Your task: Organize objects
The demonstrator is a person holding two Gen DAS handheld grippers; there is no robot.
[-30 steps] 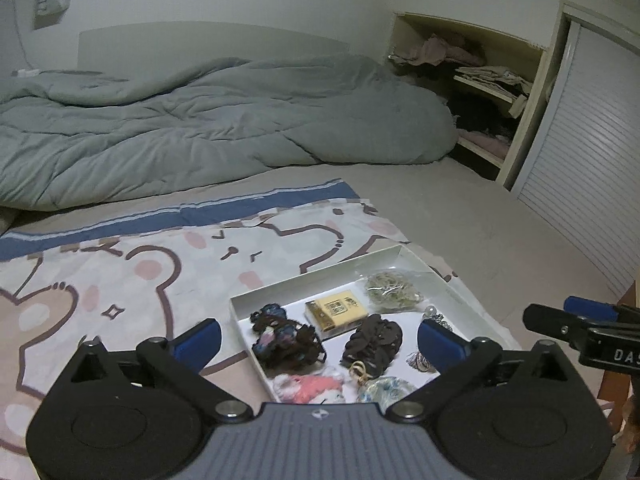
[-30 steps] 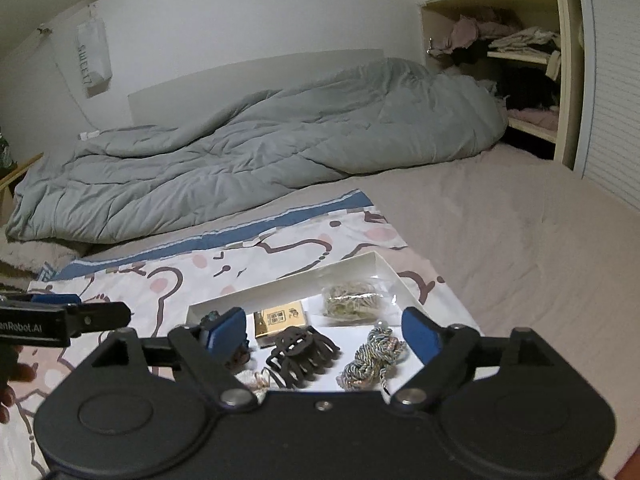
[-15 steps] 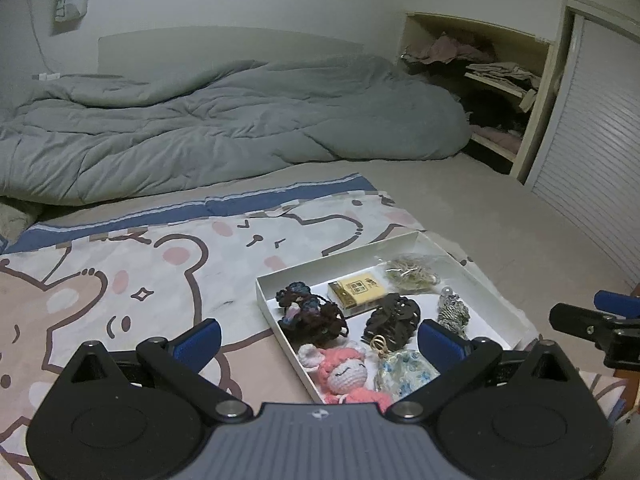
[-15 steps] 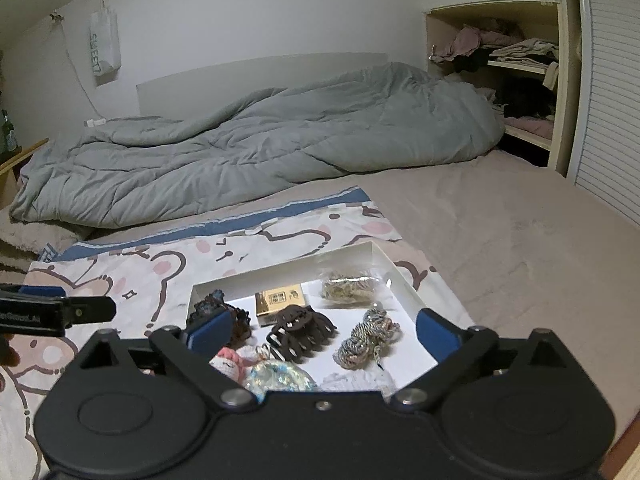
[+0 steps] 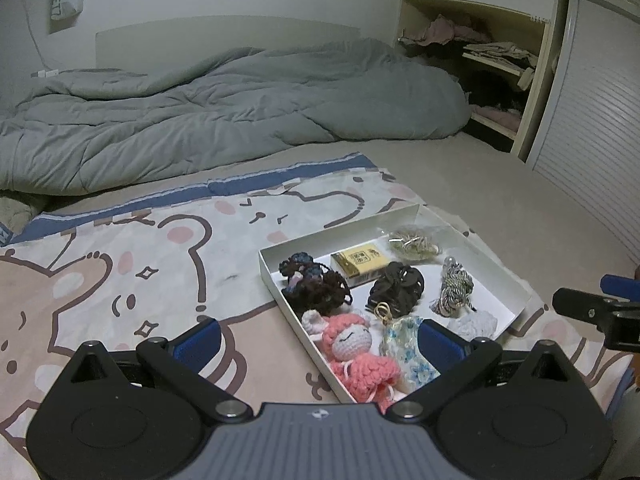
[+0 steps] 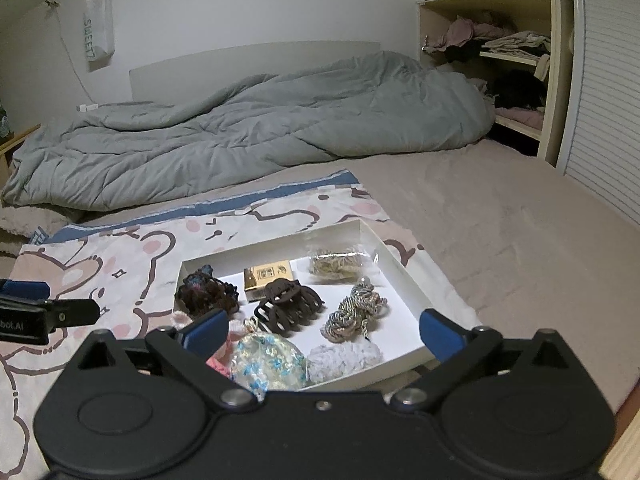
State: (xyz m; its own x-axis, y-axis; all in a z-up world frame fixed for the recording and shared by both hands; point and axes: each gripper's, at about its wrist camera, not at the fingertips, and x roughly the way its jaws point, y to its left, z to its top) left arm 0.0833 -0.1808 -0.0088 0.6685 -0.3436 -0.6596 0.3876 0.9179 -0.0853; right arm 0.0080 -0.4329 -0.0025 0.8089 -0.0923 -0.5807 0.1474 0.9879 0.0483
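Nearby, both tools, left tool (image 5: 318, 338) and right tool (image 6: 324, 330), hang released above a shallow white cardboard tray (image 6: 404, 276) of small trinkets, resting on the bear-print blanket (image 5: 120, 276) covering the bed.

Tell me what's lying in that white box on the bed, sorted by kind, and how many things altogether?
Dark scrunchie bundle: 1
Brown claw clip: 1
Small yellow box: 1
Clear bag of hair ties: 1
Twisted cord bundle: 1
Pink crochet doll: 1
Blue floral pouch: 1
Pale fluffy scrunchie: 1
Total in the white box: 8
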